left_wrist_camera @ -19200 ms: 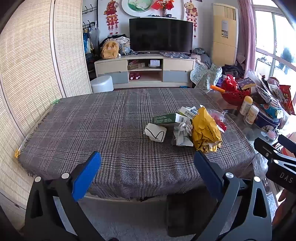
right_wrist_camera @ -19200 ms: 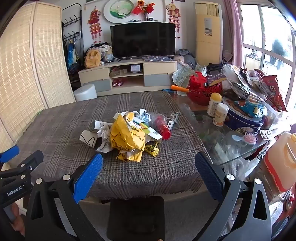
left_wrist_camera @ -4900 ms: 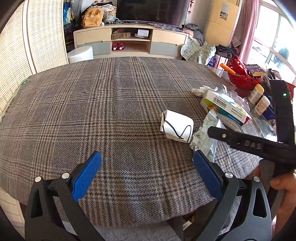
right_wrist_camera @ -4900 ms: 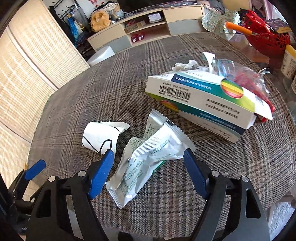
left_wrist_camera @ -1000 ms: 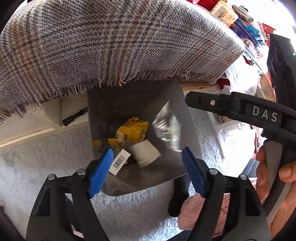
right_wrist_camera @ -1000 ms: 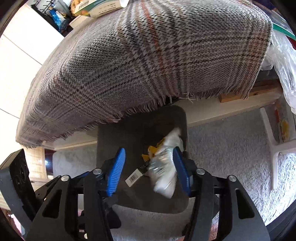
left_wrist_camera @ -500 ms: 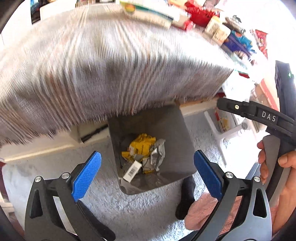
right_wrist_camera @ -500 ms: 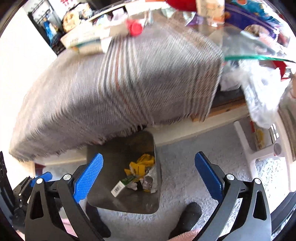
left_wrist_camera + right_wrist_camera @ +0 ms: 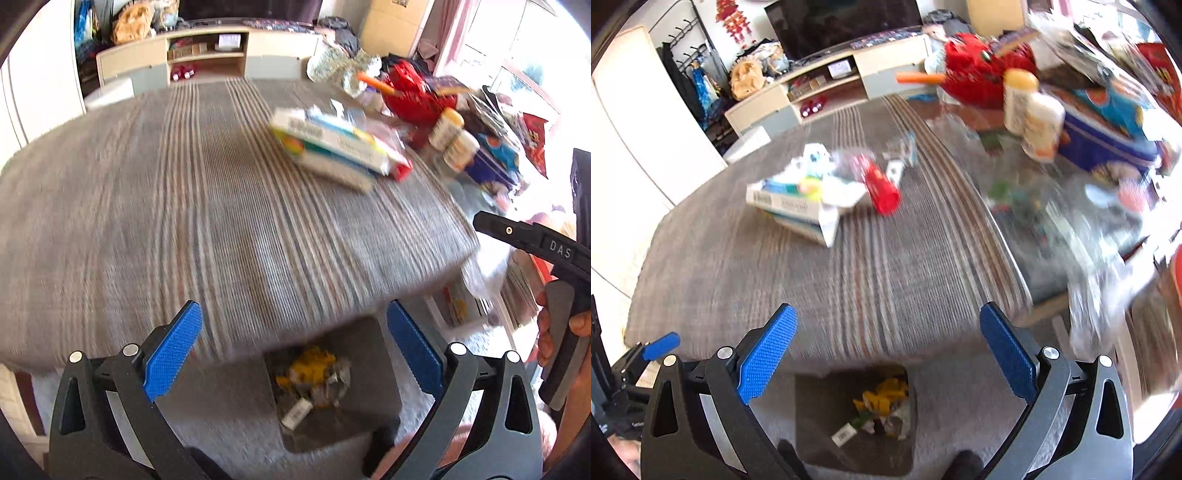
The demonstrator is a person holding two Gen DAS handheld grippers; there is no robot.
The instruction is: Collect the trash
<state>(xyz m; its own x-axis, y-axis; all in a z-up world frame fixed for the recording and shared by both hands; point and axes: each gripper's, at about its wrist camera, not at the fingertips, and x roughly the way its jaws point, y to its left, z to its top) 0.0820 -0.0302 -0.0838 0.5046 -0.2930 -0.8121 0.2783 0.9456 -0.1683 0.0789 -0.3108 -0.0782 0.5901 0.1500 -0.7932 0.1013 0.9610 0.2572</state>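
Two grippers are in play, and both stand with jaws spread wide and nothing between them; the jaws have just been opening. Left wrist view: the left gripper (image 9: 295,350) hangs above the near edge of the plaid-covered table (image 9: 184,206), with the dark trash bin (image 9: 369,354) on the floor directly below and between its fingers, already holding yellow and white scraps. The remaining trash, a stack of flat printed boxes (image 9: 332,151) with a red item (image 9: 402,170) at its right end, lies far and to the right of this gripper, its long axis running from far-left to near-right across the cloth. The right gripper (image 9: 532,243) shows at the right edge, carried by a hand (image 9: 569,332), and sits on the same side as the boxes. Right wrist view: the right gripper (image 9: 886,350) likewise hangs over the near table edge, with the bin (image 9: 812,406) below and slightly left. From here the boxes (image 9: 798,206) lie far and left of centre, and the red item (image 9: 881,186), with a clear wrapper behind it, rests against their right end. Motion blur hides finer detail. Judgement: the right gripper appears the nearer to the pile, so the next reach should go forward along the cloth, with the jaws set across the short side of the boxes.
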